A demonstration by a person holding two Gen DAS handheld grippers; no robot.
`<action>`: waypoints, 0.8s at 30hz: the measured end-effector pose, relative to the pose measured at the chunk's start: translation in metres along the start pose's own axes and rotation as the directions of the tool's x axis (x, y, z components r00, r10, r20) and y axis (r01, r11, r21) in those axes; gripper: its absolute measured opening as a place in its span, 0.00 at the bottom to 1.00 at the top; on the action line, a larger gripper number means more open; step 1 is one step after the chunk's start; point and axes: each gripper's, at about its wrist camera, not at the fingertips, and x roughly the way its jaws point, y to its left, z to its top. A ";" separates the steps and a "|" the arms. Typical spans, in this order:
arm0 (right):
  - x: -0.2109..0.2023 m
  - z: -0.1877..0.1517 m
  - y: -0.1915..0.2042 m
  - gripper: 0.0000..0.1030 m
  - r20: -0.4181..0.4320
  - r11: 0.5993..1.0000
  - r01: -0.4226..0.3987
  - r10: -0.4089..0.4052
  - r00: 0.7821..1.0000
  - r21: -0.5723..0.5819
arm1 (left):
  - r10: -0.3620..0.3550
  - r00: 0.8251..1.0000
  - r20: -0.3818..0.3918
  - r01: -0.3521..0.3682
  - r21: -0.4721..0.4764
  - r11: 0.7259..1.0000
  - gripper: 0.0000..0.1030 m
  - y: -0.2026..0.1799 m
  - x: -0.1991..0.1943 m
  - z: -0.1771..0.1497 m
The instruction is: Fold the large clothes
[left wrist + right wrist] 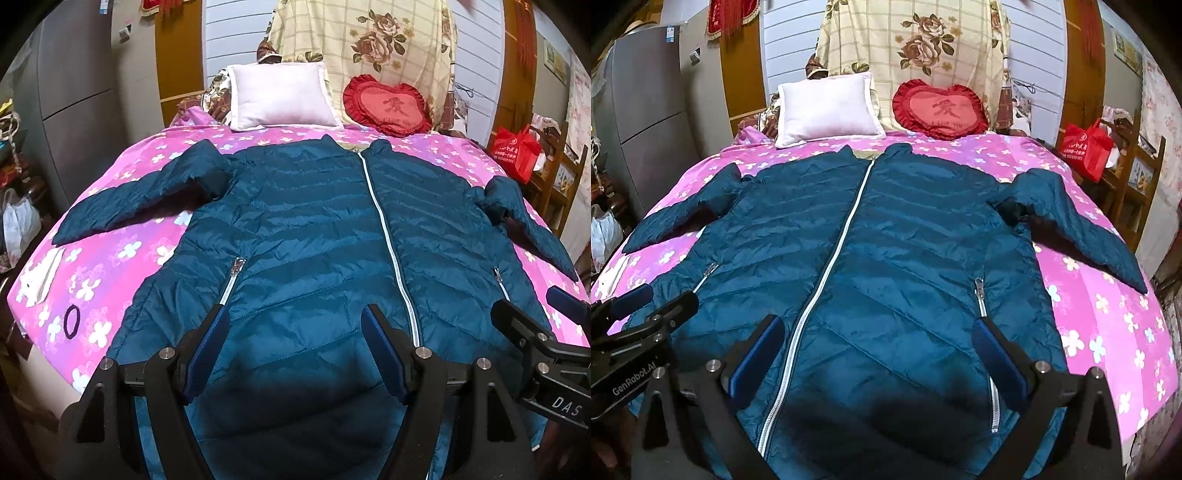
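A large teal quilted puffer jacket [306, 236] lies face up and zipped on the bed with the pink flower-print sheet [110, 258], collar toward the white square pillow [280, 96] and the red heart-shaped cushion [388, 105], hem nearest the cameras, both sleeves spread out to the sides. The left tool [295, 350] hangs over the hem area just left of the white centre zipper [388, 240], its blue-padded fingers spread wide and gripping nothing; the right tool [879, 350] hovers over the right half with its fingers equally apart and empty. No fold looks begun, so the step in hand is probably the first one: bringing a sleeve across the body. To do it well, each tool should travel out to a sleeve, the left sleeve [129, 203] for the left tool and the right sleeve [1082, 229] for the right, and pinch near the cuff through the full thickness of the padding, since slick down fabric slips from a shallow bite. Lift only enough to clear the body, lay the sleeve flat across the chest, and press air out before releasing. Whether the hem hangs over the bed edge is hard to tell under the tool shadows, so check that first. A dark hair-tie ring [71, 321] on the sheet stays clear of the work
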 end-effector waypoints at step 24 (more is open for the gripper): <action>0.014 0.000 0.003 1.00 -0.068 0.999 0.030 -0.031 0.997 -0.015 | 0.030 1.000 0.000 -0.030 -0.015 0.999 0.51 0.006 0.008 -0.002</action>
